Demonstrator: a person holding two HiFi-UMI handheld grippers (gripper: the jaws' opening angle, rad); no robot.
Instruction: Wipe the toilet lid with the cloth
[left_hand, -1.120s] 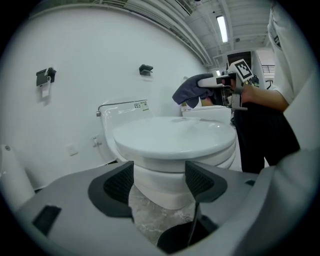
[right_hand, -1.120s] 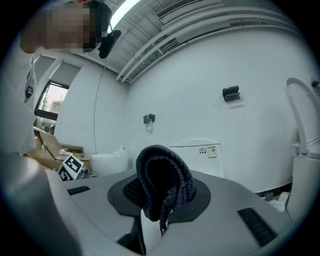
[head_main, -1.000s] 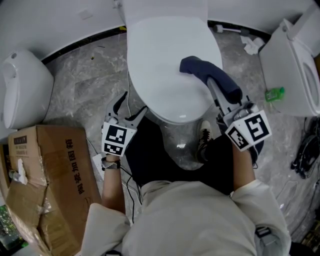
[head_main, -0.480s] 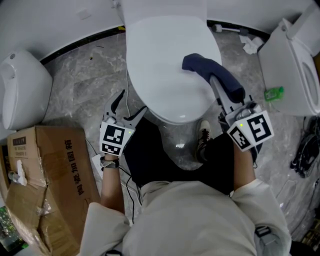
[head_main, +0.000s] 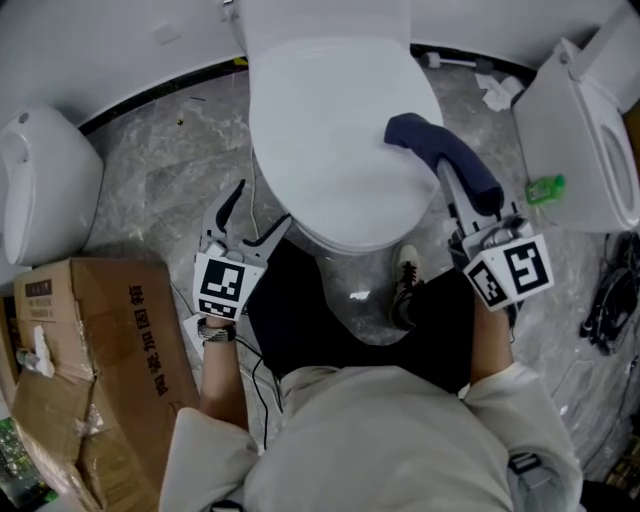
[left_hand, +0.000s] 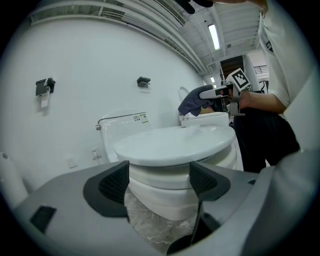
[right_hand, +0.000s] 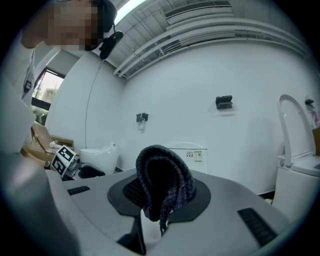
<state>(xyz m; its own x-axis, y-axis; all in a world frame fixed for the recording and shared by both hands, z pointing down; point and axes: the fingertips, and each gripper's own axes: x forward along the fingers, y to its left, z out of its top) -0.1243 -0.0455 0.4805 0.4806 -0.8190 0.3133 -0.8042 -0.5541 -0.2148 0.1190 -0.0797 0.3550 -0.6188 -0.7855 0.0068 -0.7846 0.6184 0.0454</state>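
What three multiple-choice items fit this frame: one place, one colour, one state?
1. Where is the cloth?
A. In the left tool
B. In the right tool, at the toilet lid's right edge
C. Loose at mid-lid

2. Cloth colour?
A. White
B. Dark blue
C. Green

3. Left tool's state?
A. Open, empty
B. Shut on the cloth
C. Shut on the lid

Key:
1 B, the right gripper view shows its pads clamping the cloth.
2 B, navy against the white lid.
3 A, its jaws have just been opening and stand apart with nothing between them.
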